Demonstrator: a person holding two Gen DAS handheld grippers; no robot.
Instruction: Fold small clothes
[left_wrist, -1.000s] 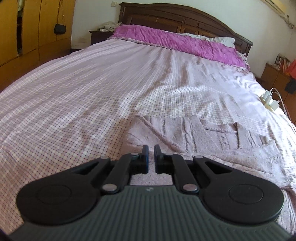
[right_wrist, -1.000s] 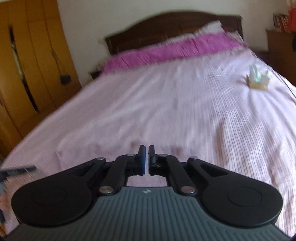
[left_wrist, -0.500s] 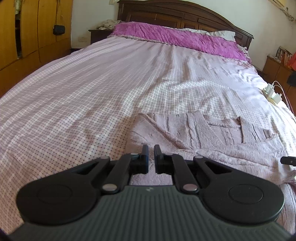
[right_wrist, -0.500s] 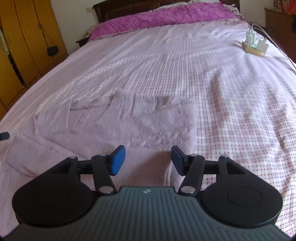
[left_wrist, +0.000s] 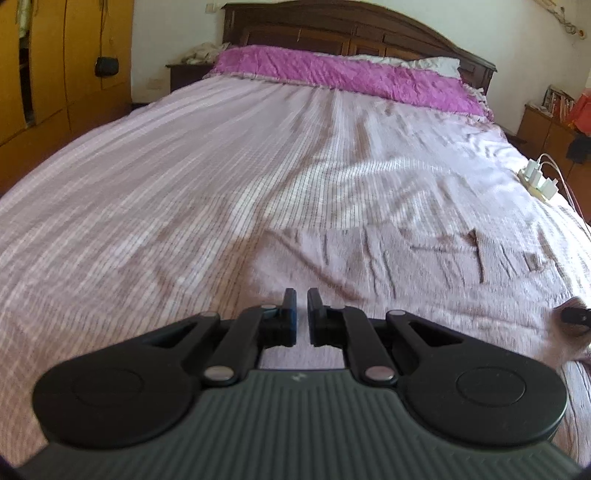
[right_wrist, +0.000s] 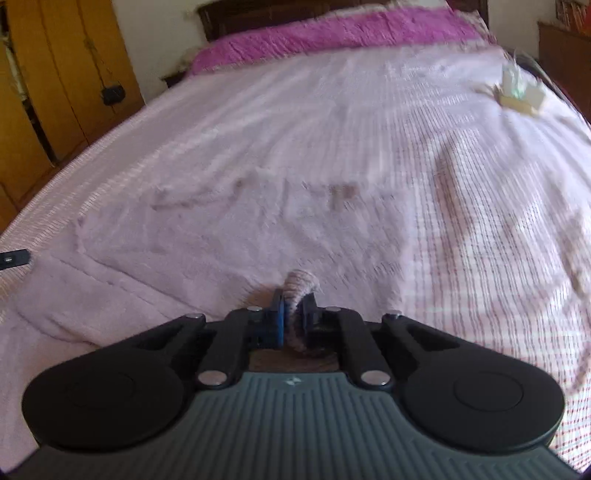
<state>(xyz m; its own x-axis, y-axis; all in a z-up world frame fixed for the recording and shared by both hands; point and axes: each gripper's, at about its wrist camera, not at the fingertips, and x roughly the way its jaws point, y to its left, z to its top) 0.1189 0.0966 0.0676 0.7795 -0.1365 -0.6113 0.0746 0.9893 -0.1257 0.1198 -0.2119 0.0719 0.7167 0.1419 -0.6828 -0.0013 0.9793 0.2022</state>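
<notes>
The right gripper (right_wrist: 291, 308) is pinching the sweater's (right_wrist: 207, 243) near edge (jaws just closed); the left gripper (left_wrist: 302, 314) is hanging closed, empty.

My knitted sweater (right_wrist: 221, 243) is pale lilac with a cable pattern — nearly the shade of the bedsheet (left_wrist: 184, 192), which is pink-and-white checked. The pillow cover (left_wrist: 332, 74) is magenta, the headboard (left_wrist: 351, 29) dark brown, the wardrobe (right_wrist: 55, 74) yellow-orange. My right gripper (right_wrist: 295, 314) has blue pads — black arms.
</notes>
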